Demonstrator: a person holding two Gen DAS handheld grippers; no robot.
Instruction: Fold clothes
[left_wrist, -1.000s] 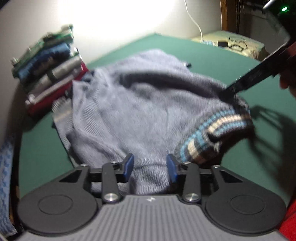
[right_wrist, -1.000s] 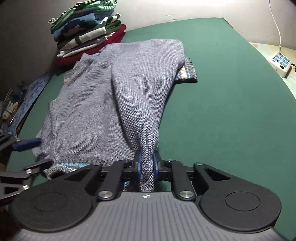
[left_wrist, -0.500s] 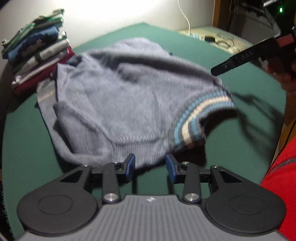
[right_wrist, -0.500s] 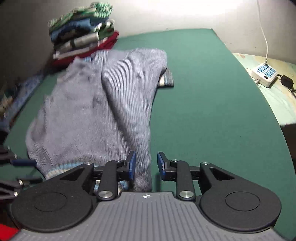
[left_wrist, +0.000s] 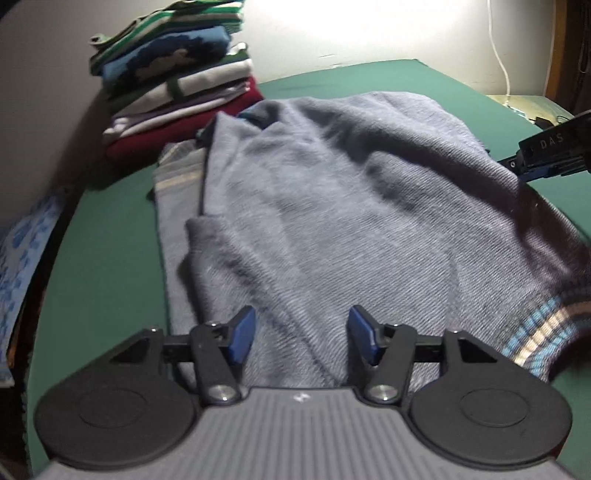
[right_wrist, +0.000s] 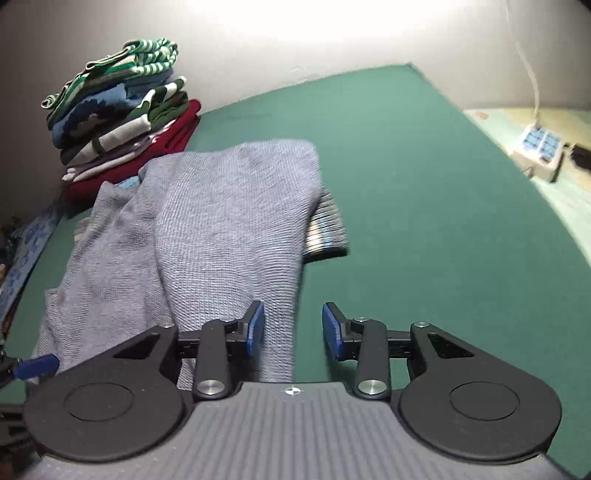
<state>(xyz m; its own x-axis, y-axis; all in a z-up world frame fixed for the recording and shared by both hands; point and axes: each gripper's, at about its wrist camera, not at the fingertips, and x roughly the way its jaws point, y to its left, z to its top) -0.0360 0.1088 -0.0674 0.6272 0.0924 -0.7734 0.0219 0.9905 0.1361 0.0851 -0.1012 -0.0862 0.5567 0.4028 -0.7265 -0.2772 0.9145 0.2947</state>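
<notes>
The grey sweater (left_wrist: 351, 206) is lying limp and soft near the table's (right_wrist: 424, 221) left edge, both the left gripper (left_wrist: 302, 334) and right gripper (right_wrist: 292, 330) having just been opening and gripping nothing, its striped hem (left_wrist: 539, 336) looking the best hold.

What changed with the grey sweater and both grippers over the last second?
The right gripper let go of the sweater; its jaws have just been opening. The left gripper has also been opening, gripping nothing. The sweater dropped flat. The folded stack stayed put.

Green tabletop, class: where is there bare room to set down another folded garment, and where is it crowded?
Bare green table lies between the grey sweater and the power strip, and behind the sweater toward the wall. Crowded: the far-left corner, where the folded stack meets the sweater.
</notes>
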